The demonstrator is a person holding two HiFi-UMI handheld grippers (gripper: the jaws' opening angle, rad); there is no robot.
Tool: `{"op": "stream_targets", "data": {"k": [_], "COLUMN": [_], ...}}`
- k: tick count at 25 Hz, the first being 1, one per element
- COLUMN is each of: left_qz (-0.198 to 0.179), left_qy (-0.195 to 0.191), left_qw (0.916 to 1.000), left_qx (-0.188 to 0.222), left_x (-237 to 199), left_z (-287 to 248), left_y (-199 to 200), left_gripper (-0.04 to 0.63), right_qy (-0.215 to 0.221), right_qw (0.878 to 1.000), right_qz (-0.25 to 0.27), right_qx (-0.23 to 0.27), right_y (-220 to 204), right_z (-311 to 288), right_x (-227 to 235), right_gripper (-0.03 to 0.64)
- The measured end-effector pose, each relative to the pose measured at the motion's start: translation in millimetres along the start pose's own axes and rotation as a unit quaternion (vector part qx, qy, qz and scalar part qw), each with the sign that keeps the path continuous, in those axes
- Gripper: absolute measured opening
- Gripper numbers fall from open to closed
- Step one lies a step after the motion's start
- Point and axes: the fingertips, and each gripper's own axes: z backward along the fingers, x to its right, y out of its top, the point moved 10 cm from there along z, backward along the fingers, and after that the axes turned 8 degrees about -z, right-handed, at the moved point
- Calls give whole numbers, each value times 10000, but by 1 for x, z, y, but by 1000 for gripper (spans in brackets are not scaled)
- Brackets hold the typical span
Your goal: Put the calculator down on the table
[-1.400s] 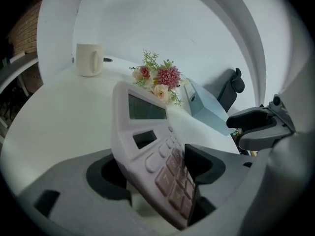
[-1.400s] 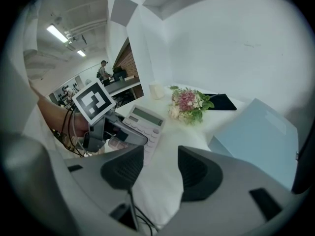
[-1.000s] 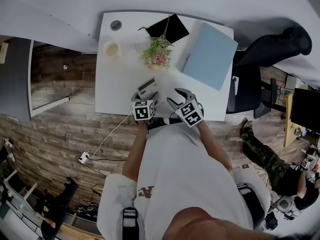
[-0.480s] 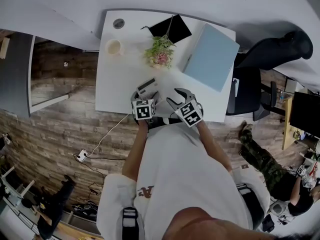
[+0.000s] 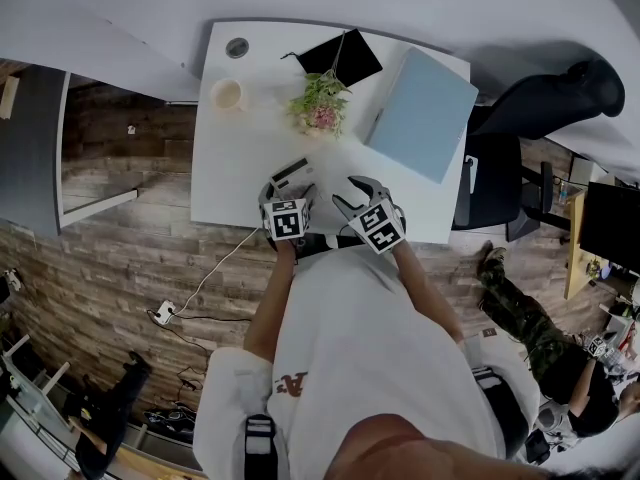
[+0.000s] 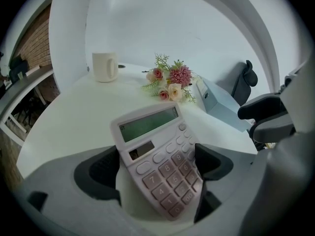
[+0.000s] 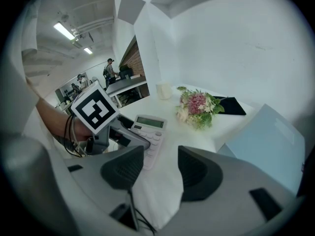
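left claw (image 6: 157, 165): jaws have just been opening, now wide. calculator (image 6: 147, 127) sits between them, keys up, display at far end; clear gap at the left pad, right pad just beside its edge. calculator lies on the white desk (image 5: 240, 168) near the near edge. right claw (image 7: 160, 168): jaws apart, nothing between, just right of the calculator. flowers (image 5: 318, 103) farther back.
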Motion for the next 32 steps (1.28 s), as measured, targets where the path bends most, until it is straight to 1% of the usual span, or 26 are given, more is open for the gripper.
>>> {"op": "stream_targets", "data": {"k": [9,16,20,25,27,29,32], "left_qz": [-55,-268,-350,-499,-557,-674,-860], "left_qy": [-19,91,65,101,86,112,138], "left_qw": [10000,9992,9985,9972,9961,9941,9905], "left_qx": [22,285,410,543,679,847,1061], "left_x": [-2,-3,-4,-4,-3,-2,-2], "left_z": [4,15,26,32,39,50,62], "left_y": [-3,-2,5,-1,3,12,22], "left_gripper": [486,462,444,363,328,276,234], "right_qy": [-28,-47,-79,-138,-160,-185,-260], "right_qw": [10000,10000,9999,9997,9995,9992,9983], "right_qz": [25,55,74,67,68,82,116], "right_qx": [12,60,110,204,272,345,507], "right_y": [1,3,6,9,11,13,19], "right_z": [0,2,3,5,7,10,16], "right_x": [-5,-7,-8,-8,-8,-8,-10], "right_gripper": [224,224,224,224,218,215,201]}}
